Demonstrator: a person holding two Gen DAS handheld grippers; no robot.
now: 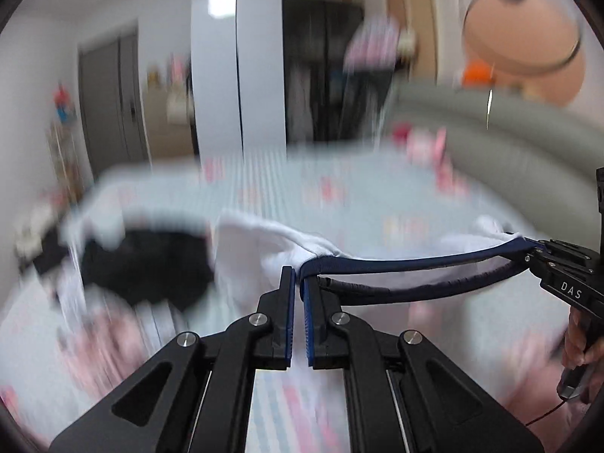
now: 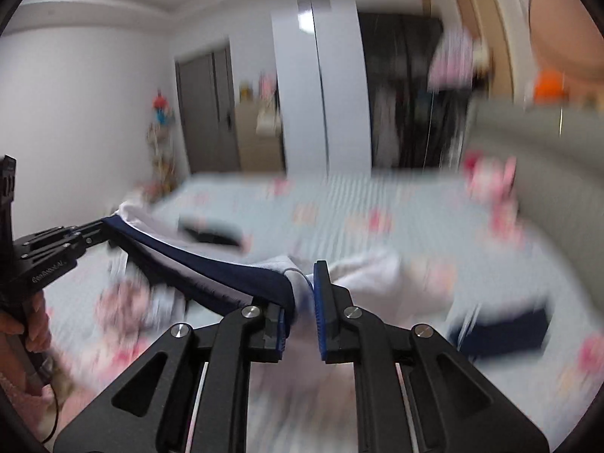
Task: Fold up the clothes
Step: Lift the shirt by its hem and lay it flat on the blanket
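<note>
A: Two grippers, one garment. The left gripper [image 1: 298,283] is clamped on the white garment [image 1: 260,249] right at its navy trim [image 1: 411,264], and the right gripper [image 2: 307,287] pinches the other end of the same trim.

B: So the cloth hangs stretched between them, above the bed [image 1: 287,185]?

A: Yes, lifted off the striped sheet. I'd judge the folding hardly begun: no crease is made, and the piece must go down flat first.

B: More laundry?

A: A dark garment [image 1: 151,260] lies further out on the bed in the left view; the right view shows a navy item [image 2: 502,332] that the left does not. Each view also catches the opposite gripper and the hand [image 2: 26,324] holding it.
</note>
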